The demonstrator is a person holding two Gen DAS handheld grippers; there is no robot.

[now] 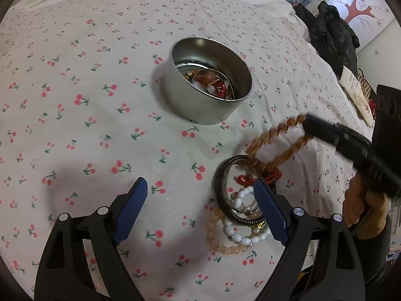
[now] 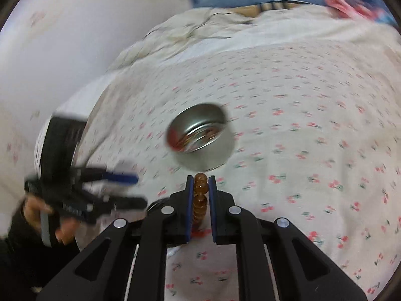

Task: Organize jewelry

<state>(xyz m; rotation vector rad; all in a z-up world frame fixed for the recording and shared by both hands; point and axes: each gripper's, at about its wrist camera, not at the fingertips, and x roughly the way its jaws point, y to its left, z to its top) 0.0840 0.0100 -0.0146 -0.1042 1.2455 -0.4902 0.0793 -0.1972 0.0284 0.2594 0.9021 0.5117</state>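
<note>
The right gripper (image 2: 201, 184) was clamped on an amber beaded bracelet (image 1: 273, 145), lifted just right of the round silver tin (image 1: 208, 80) on the cherry-print sheet (image 1: 87, 75). The left gripper (image 1: 200, 188) hovered wide open and empty beside the remaining bracelets (image 1: 240, 215). Transfer was in hand; the next move calls for release over the tin.

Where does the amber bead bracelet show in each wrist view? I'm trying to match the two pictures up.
Left wrist view: the amber bead bracelet hangs right of centre, pinched by the right tongs, above the jewelry pile.
Right wrist view: it shows low at centre, clamped between the blue pads.
Shared landmark: the round silver metal tin on the cherry-print sheet, beyond the bracelet in both.
</note>
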